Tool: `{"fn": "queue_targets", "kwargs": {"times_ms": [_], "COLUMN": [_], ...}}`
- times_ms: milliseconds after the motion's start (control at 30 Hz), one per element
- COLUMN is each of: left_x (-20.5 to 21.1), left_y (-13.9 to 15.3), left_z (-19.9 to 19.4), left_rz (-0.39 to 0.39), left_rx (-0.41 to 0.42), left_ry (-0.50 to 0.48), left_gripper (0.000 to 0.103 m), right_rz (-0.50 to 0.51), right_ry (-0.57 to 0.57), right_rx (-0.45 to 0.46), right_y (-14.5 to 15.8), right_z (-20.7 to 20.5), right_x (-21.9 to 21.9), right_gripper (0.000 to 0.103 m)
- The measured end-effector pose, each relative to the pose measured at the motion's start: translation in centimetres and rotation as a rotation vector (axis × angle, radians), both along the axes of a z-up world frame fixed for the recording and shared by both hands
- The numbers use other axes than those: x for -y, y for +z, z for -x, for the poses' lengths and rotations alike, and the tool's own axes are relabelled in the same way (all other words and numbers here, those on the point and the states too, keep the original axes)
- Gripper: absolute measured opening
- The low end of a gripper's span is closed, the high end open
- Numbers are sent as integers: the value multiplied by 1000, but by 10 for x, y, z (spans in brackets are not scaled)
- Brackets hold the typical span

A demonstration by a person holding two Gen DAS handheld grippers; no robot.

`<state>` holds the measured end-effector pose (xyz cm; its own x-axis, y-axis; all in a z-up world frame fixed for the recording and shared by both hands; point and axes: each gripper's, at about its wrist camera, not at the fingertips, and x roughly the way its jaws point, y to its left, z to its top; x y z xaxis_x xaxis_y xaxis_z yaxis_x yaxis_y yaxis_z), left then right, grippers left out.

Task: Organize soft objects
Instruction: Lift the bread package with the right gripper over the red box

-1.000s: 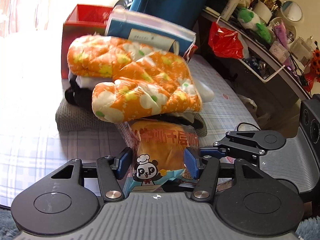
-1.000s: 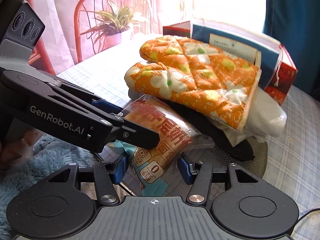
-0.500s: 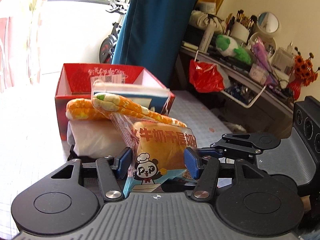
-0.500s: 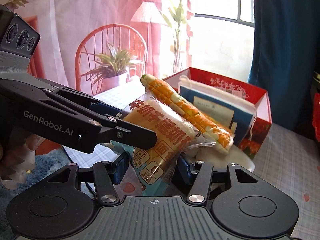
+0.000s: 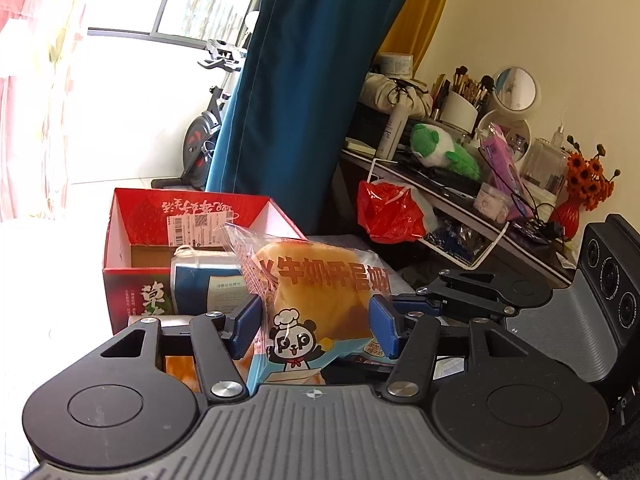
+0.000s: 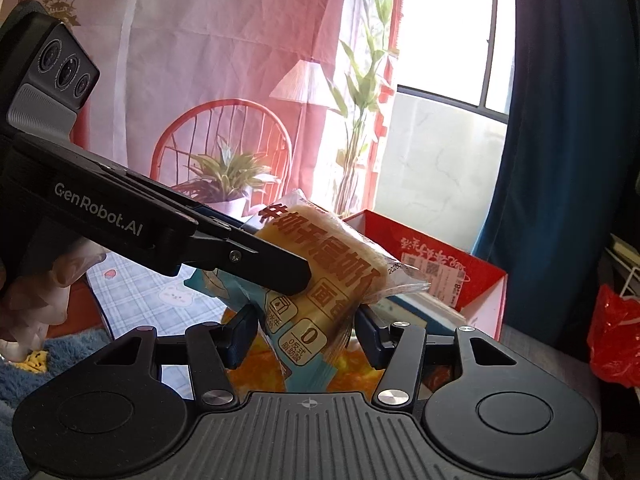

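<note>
Glossy clear plastic bread bag (image 5: 320, 280), matt black plastic claw (image 5: 316, 324), red cardboard box (image 5: 132, 248).

bright daylight, window (image 5: 120, 92) glare blown out, fisheye edges curved.

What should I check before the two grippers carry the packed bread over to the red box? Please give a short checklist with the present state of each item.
1. Left gripper jaws press both sides of the bread pack: ok.
2. Right gripper jaws close on the same pack: ok.
3. Pack is clear of the orange mitts below: ok.
4. Red box is open at the top: ok.
5. Free room in the box beside the blue-and-white packet: cannot tell.
6. Wrapper not torn by the double grip: cannot tell.
</note>
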<state>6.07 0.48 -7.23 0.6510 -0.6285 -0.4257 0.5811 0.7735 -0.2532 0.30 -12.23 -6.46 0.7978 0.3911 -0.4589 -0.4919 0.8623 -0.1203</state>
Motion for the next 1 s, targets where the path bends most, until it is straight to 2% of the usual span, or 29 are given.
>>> {"fn": "queue_targets", "kwargs": {"times_ms": [200, 400, 533, 700, 1000], "left_x": [20, 44, 56, 71, 82], "left_y": [6, 13, 15, 8, -20], "left_z": [-54, -122, -164, -207, -269], "left_rz": [15, 14, -14, -72, -131], "left_rx": [-56, -106, -135, -184, -297], "left_ry": [-56, -75, -79, -56, -34], "left_gripper": [61, 61, 61, 61, 61], "right_rz": [50, 87, 76, 56, -15], "right_ry": [-23, -24, -11, -1, 50], "right_rx": [7, -1, -15, -50, -190], "right_y": [5, 16, 18, 6, -28], "right_z": [-39, -101, -142, -184, -249], "right_x": [18, 43, 58, 72, 92], "right_gripper": [50, 50, 50, 50, 50]}}
